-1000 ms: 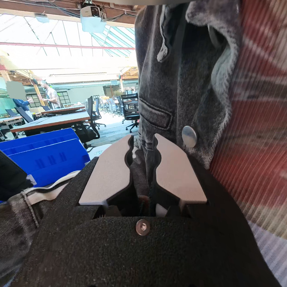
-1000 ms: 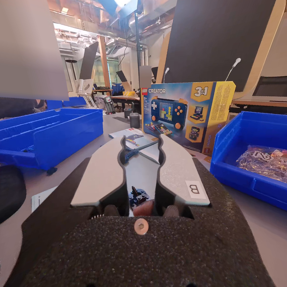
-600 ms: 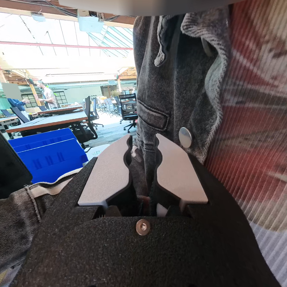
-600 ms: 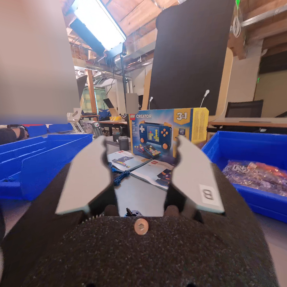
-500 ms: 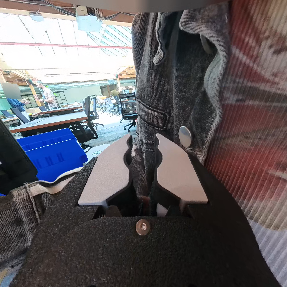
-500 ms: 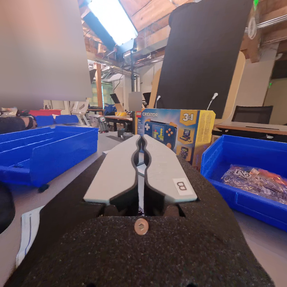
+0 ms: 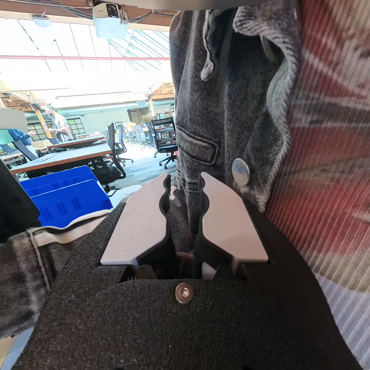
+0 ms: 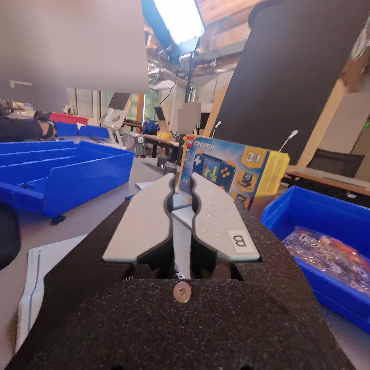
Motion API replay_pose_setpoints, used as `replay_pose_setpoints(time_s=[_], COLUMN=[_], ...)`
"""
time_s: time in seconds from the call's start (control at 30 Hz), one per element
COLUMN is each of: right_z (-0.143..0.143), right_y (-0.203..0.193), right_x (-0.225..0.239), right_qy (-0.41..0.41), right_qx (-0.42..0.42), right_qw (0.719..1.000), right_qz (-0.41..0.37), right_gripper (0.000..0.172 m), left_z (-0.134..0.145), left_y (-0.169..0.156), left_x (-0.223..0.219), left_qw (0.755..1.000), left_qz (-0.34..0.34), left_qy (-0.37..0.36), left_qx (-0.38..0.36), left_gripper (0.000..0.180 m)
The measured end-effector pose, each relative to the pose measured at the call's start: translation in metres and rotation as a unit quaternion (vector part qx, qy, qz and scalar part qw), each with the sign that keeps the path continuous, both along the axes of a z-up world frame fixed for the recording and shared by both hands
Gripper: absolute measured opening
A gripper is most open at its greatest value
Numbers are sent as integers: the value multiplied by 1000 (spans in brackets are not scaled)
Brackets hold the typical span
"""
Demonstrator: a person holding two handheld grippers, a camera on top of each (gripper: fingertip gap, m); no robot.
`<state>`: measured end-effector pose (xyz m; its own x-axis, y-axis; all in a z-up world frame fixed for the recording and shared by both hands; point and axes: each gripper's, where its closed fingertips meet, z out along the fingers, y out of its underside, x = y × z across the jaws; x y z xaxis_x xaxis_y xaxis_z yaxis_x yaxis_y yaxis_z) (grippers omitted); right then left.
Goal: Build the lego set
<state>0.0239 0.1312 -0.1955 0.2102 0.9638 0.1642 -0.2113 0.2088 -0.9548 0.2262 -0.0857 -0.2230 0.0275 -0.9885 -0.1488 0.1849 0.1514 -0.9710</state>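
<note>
Left wrist view: left gripper [image 7: 184, 178] a little open, close up against a grey denim jacket [image 7: 210, 120], cloth between the fingers; held or not, cannot tell. Blue bin [image 7: 66, 196] off to the left.

Right wrist view: right gripper [image 8: 182, 178] slightly open, holding nothing, above the surface [image 8: 84, 220]. Divided blue tray [image 8: 60, 176] left. Blue bin [image 8: 320, 216] right, clear bags of pieces [image 8: 328, 252] inside. Toy box [image 8: 240, 170] ahead.

The jacket [image 7: 220, 120] is grey, faded denim cloth with a shiny metal button [image 7: 240, 171], beside ribbed red cloth [image 7: 330, 160]. The left gripper [image 7: 184, 180] and right gripper [image 8: 183, 178] have matt, finely grained grey fingers on rough black bodies. The bins [image 8: 60, 176] are smooth blue plastic, the box [image 8: 240, 172] printed cardboard, the bag [image 8: 328, 254] crinkled glossy film.
</note>
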Motion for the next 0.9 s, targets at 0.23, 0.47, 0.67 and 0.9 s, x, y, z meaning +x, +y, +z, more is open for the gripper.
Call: replay_pose_setpoints(time_s=[0.23, 0.47, 0.67, 0.9], right_z=[33, 1, -130, -155], right_y=[27, 8, -49, -65], right_x=[48, 48, 63, 74], right_qy=[44, -118, -497, -558], right_qx=[-16, 17, -53, -88], right_qw=[999, 990, 832, 775], right_qz=[-5, 78, 241, 282], right_gripper=[0, 0, 0, 0], left_z=[-2, -3, -5, -6], left_y=[-1, 0, -1, 2], left_x=[0, -1, 0, -2], left_qw=[1000, 1000, 999, 999], left_qz=[-3, -4, -7, -7], left_qy=[7, 14, 22, 23], left_qx=[11, 21, 33, 35], left_gripper=[26, 26, 26, 25])
